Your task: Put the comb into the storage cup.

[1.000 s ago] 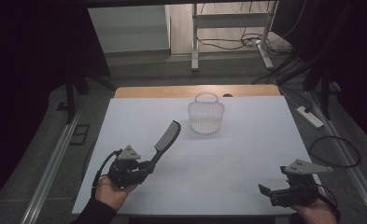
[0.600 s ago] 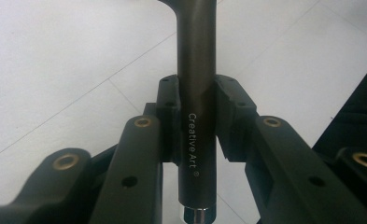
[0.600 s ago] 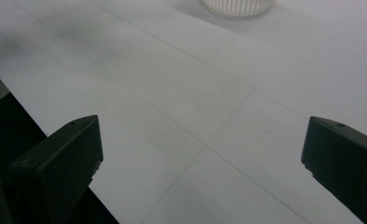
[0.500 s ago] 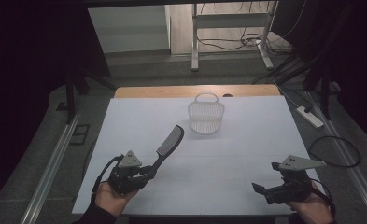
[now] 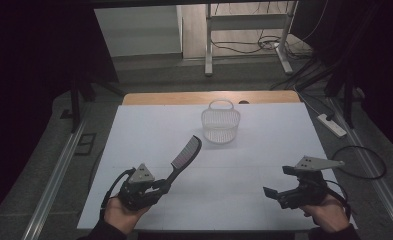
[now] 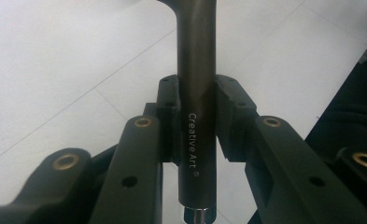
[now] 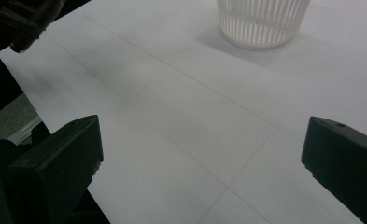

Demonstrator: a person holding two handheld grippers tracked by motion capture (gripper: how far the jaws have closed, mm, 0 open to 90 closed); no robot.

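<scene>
Left gripper (image 5: pixel 160 186): jaws clamped on the round dark handle of a black comb (image 5: pixel 185 155). In the left gripper view the handle (image 6: pixel 196 93) runs straight up between the two pads, both pressing against it (lettering "Creative Art" legible on the shaft), with its metal end cap showing below the pads. In the high view the comb rises from the jaws at a slant, toothed head uppermost and pointing toward the far side of the table, clear of the surface.

Right gripper (image 5: pixel 279 191): jaws wide apart, nothing between them. In the right gripper view they frame bare table surface, held above it near the front right edge.

Surroundings: a white table (image 5: pixel 264 150) with faint grid lines. A white slatted basket (image 5: pixel 220 126) with a hoop handle stands upright near the far middle of the table, well apart from both grippers; the comb's head points roughly toward it but remains well short. Dark floor and cables lie beyond the table.
</scene>
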